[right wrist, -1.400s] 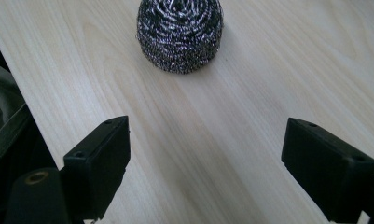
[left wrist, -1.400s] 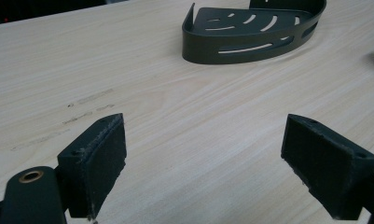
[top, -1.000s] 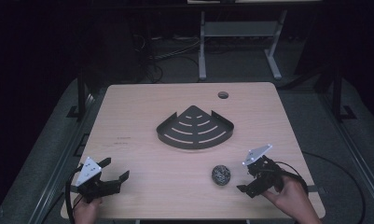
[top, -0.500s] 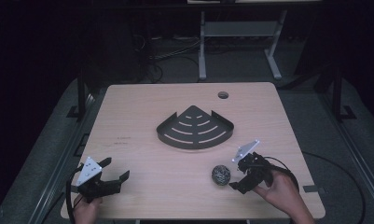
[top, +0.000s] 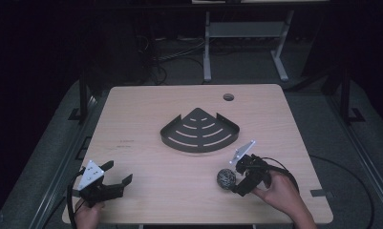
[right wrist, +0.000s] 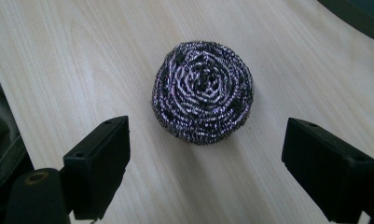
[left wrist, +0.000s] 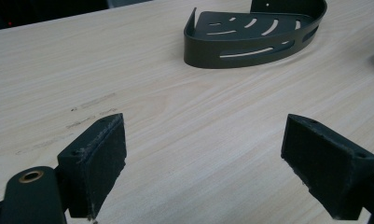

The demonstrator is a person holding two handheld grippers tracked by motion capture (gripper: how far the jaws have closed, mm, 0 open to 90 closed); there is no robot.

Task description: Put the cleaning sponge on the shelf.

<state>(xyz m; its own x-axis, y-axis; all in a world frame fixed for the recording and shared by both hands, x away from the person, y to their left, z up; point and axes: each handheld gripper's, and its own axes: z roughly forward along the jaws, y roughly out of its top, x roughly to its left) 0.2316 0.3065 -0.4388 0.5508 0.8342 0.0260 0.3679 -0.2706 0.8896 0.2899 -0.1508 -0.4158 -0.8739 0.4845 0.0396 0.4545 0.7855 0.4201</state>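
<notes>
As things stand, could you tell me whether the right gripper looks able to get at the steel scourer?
Probably yes. The right gripper sits right beside the steel scourer with its jaws open, and in the right gripper view the scourer lies just ahead of the gap, with bare table and nothing between.

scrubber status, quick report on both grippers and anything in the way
Right gripper open, jaws short of the steel scrubber, not touching. Left gripper open over bare table. Corner rack sits apart. Path clear.
</notes>
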